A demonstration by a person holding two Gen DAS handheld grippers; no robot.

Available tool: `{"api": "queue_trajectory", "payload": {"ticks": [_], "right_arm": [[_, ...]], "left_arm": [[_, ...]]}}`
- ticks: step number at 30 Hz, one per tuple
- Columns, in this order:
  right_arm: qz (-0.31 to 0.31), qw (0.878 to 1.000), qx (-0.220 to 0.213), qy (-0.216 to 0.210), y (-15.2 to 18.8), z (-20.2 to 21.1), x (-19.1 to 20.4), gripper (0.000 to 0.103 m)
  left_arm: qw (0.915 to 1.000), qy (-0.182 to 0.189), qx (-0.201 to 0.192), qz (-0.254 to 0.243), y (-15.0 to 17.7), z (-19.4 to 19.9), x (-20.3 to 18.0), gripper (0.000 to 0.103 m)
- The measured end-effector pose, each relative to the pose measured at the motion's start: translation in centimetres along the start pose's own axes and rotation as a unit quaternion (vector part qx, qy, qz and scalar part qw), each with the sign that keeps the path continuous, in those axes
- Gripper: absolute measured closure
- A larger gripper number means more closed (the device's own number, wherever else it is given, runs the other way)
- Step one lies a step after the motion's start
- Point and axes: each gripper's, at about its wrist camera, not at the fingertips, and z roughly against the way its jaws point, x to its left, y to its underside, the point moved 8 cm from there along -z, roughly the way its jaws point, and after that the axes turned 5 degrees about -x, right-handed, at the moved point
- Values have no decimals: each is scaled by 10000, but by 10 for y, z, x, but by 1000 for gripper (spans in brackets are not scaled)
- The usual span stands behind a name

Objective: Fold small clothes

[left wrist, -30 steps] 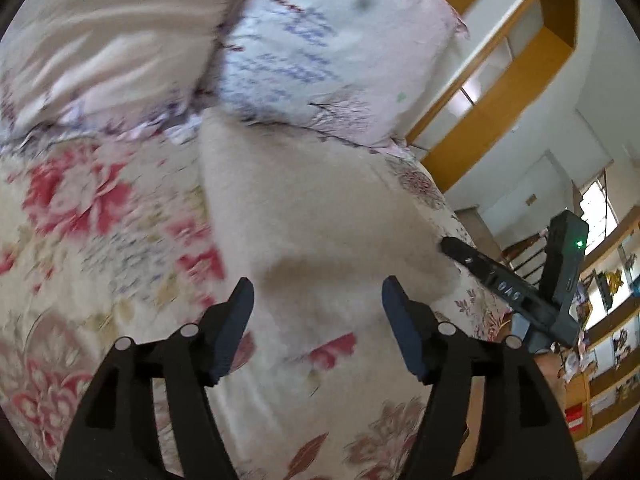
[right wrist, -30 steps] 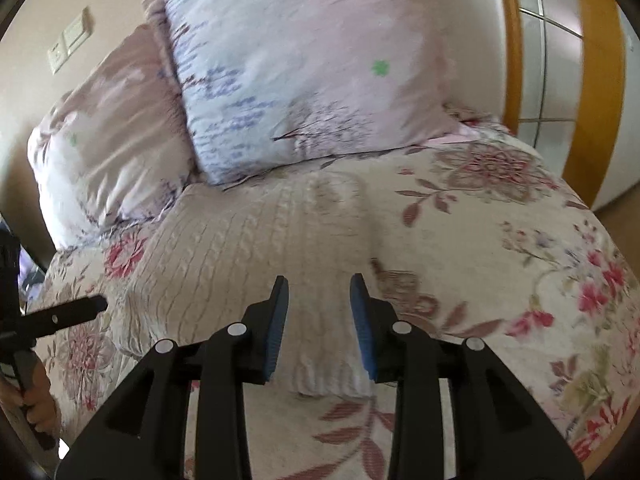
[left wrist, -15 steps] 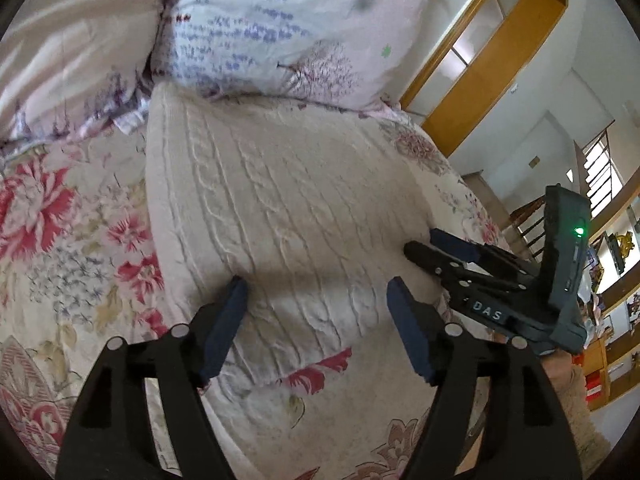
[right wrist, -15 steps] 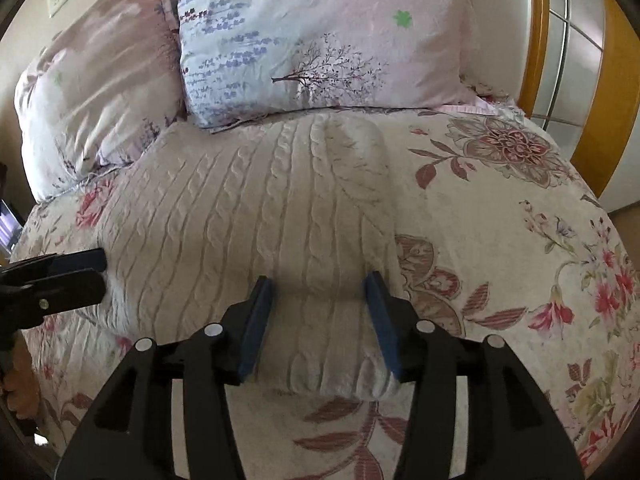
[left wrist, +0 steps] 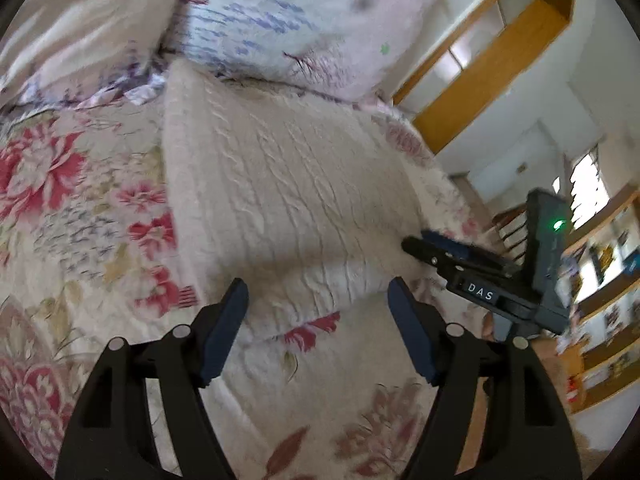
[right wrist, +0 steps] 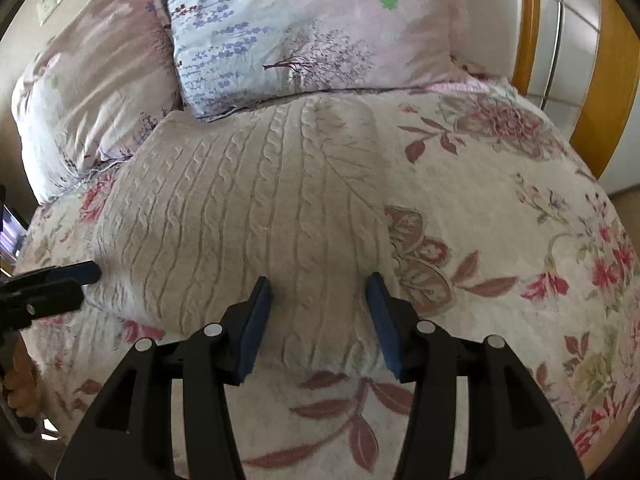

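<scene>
Both wrist views near (shared) sweater (left wrist: pixel 296 184)

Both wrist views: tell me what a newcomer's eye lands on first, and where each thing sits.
First comes the cream cable-knit sweater, lying flat in the middle of the floral bedspread, its far edge against the lavender-print pillow. Next, the two open grippers at its near edge: the right gripper straddles the hem, and the left gripper stands just off the fold.

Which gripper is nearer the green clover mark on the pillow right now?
Hard to separate, but probably the right. Right gripper is open over the cable-knit sweater's near edge, facing the clover mark. Left gripper, also open, sits at the sweater's near-left corner, angled across.
</scene>
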Motion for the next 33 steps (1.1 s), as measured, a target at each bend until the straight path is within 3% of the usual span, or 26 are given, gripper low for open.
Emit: {"api": "queue_trajectory", "payload": {"ticks": [3, 4, 7, 10, 19, 33], "right_arm": [[-463, 9987, -138, -145, -17, 13, -13, 45], [-640, 9977, -206, -122, -24, 16, -20, 36], [-1125, 9925, -208, -426, -40, 14, -32, 26], [-1636, 9837, 27, -751, -50, -2, -42, 19], [-2330, 9637, 548, -1186, -55, -57, -52, 11], [-2018, 9655, 669, -1501, -57, -88, -37, 13]], "left_arm": [[9989, 26, -288, 374, -17, 19, 20, 28], [9979, 24, -303, 570, -23, 21, 30, 27], [9930, 190, -101, 1159, -30, 17, 52, 25], [9895, 217, 42, 1427, -33, 7, 63, 25], [9872, 204, 228, 1566, -47, -20, 70, 19], [9864, 256, 209, 1610, -67, -56, 77, 19]]}}
